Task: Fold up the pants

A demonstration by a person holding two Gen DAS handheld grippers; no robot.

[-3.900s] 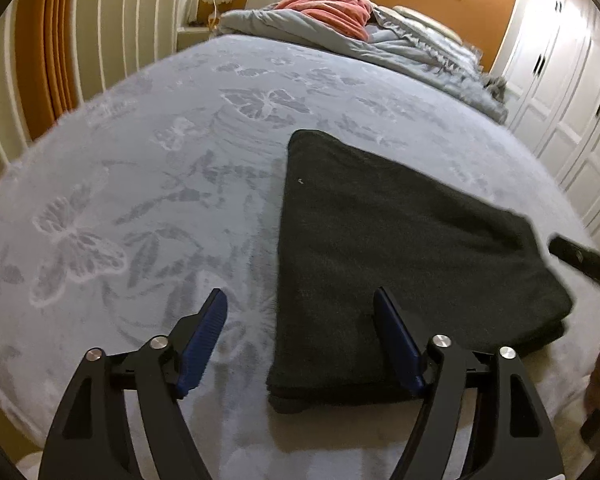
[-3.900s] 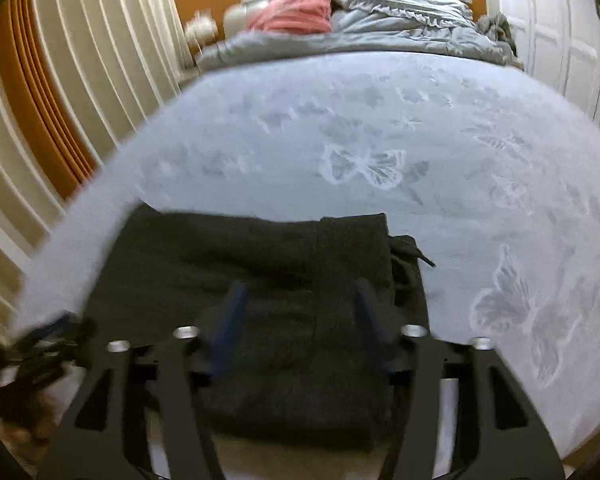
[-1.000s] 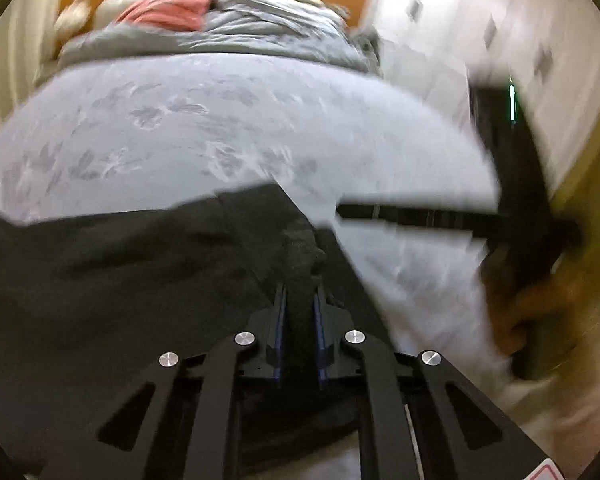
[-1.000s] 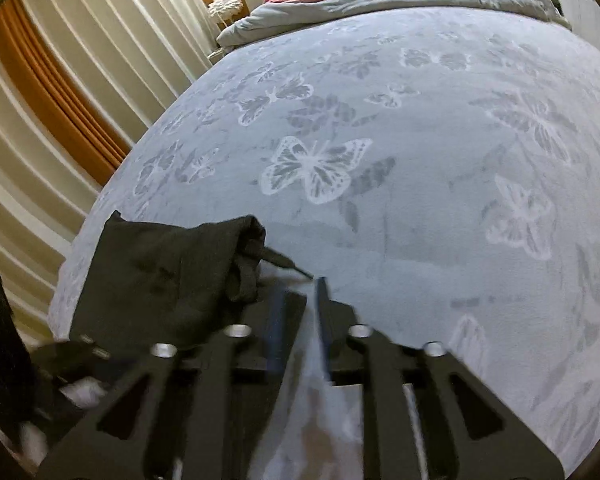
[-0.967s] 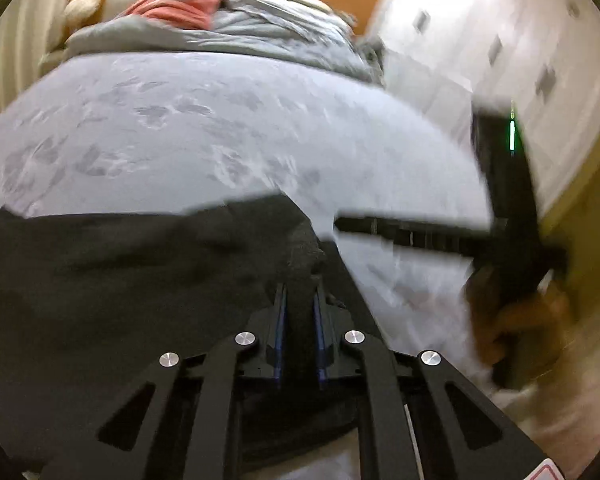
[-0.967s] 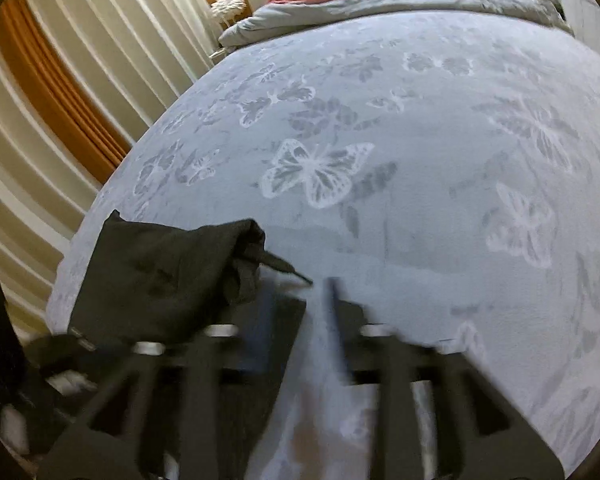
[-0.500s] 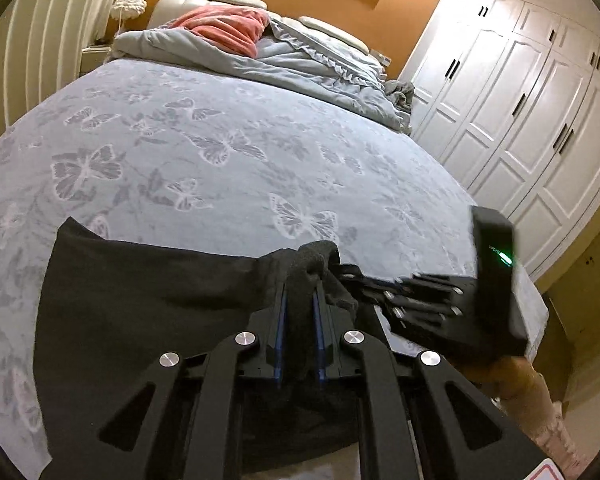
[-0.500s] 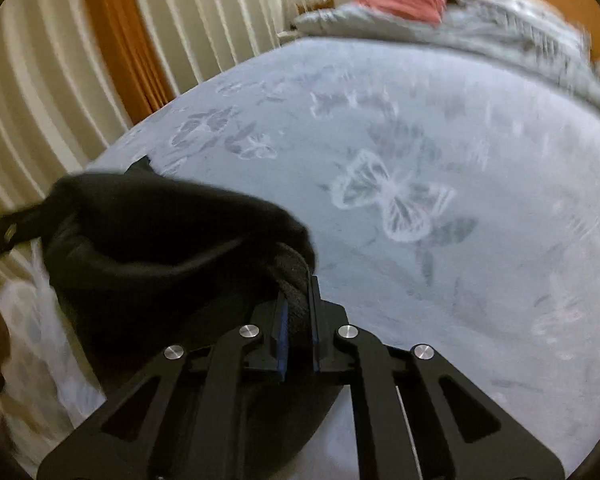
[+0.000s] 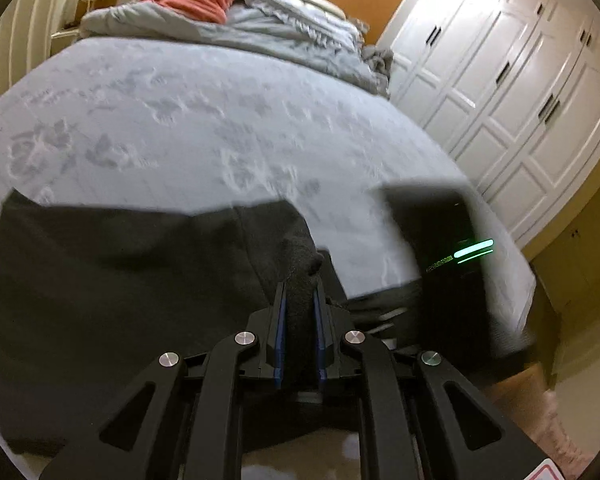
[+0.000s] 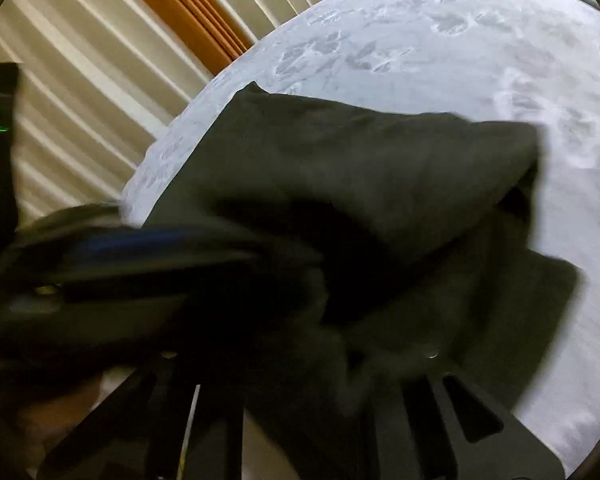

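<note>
Black pants (image 9: 112, 280), folded, near edge of bed (image 9: 188, 136). Left tongs (image 9: 299, 300) clamped on a bunched corner. Right tongs: grip hidden under cloth, cannot tell. Risk: thick bunch slipping out, layers spilling open.

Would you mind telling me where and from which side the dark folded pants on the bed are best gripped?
At the near edge, coming in low from the foot of the bed. The pants lie flat in stacked layers on the bedspread, so only that thick edge offers a bite. The left gripper already pinches a bunched corner there, fingers along the bed.
</note>
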